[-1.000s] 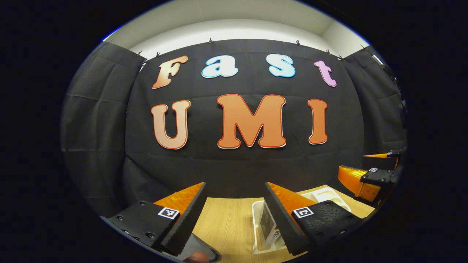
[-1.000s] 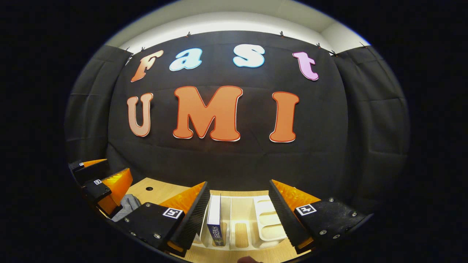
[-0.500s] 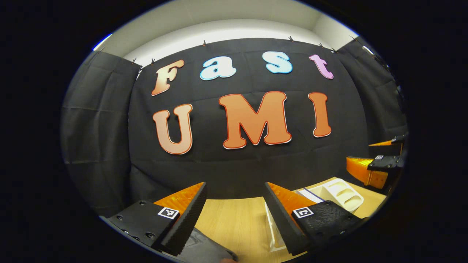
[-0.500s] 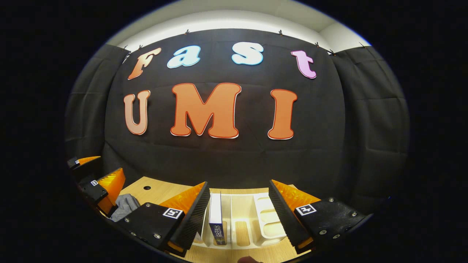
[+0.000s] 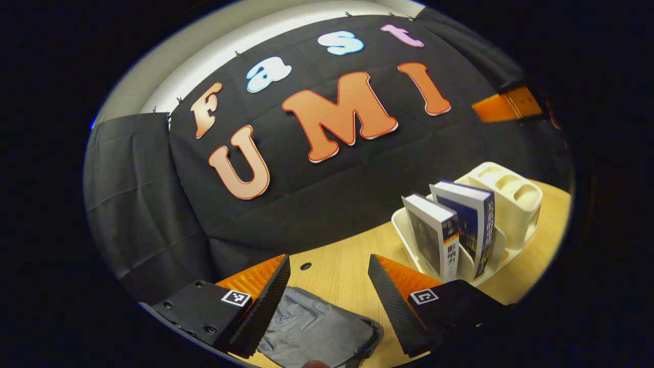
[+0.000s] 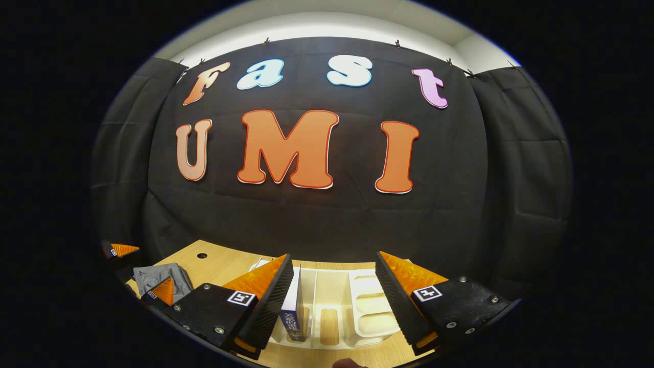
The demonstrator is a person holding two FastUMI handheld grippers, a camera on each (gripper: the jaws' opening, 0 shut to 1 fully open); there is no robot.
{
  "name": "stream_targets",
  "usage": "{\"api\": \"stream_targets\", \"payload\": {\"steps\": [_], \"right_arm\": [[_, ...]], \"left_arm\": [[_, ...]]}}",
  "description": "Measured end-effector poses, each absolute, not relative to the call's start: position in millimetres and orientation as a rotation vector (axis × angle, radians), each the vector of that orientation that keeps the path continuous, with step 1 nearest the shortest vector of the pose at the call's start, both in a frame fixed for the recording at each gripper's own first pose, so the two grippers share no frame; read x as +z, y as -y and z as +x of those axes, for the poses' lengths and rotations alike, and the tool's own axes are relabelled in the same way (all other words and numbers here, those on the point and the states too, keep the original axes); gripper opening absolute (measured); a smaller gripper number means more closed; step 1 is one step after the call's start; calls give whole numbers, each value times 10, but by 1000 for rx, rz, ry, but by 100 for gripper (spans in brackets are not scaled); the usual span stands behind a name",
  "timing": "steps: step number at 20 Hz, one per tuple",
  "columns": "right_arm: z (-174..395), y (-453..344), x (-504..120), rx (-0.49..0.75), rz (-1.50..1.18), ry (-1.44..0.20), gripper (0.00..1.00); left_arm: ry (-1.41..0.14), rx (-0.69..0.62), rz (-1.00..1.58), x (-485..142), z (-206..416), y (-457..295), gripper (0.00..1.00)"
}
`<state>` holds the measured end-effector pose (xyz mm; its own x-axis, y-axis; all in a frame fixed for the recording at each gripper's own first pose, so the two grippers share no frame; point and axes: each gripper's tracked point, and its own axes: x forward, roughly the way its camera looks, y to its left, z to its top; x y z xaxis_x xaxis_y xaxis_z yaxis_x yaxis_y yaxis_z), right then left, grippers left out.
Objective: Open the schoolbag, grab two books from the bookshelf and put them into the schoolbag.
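Left gripper [image 5: 327,286] wide open above grey schoolbag [image 5: 317,332], right gripper [image 6: 334,286] wide open and empty, books [image 5: 452,232] in white bookshelf [image 6: 347,312] just ahead of it

The left gripper [image 5: 327,286] hangs open over the grey schoolbag [image 5: 319,332] on the desk [image 5: 347,255]. Two books [image 5: 452,232] stand in the white bookshelf [image 5: 511,204].

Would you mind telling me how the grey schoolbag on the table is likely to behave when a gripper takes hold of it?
The schoolbag lies flat and creased on the table, so it will probably be floppy and sag when lifted. It looks thin and empty, so likely light. Its wrinkled fabric may bunch between the fingers rather than slip.
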<state>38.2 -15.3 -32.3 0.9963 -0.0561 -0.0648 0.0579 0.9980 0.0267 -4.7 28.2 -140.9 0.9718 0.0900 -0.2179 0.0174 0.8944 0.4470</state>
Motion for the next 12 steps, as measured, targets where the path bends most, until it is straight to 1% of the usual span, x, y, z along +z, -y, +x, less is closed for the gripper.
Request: {"api": "stream_targets", "payload": {"steps": [5,12], "right_arm": [[465,298,-507,-36,31,-79,96],[498,578,-651,-50,32,-82,96]], "left_arm": [[-352,54,667,-1969,-202,-275,97],[-497,39,878,-2706,-544,-341,97]]}}
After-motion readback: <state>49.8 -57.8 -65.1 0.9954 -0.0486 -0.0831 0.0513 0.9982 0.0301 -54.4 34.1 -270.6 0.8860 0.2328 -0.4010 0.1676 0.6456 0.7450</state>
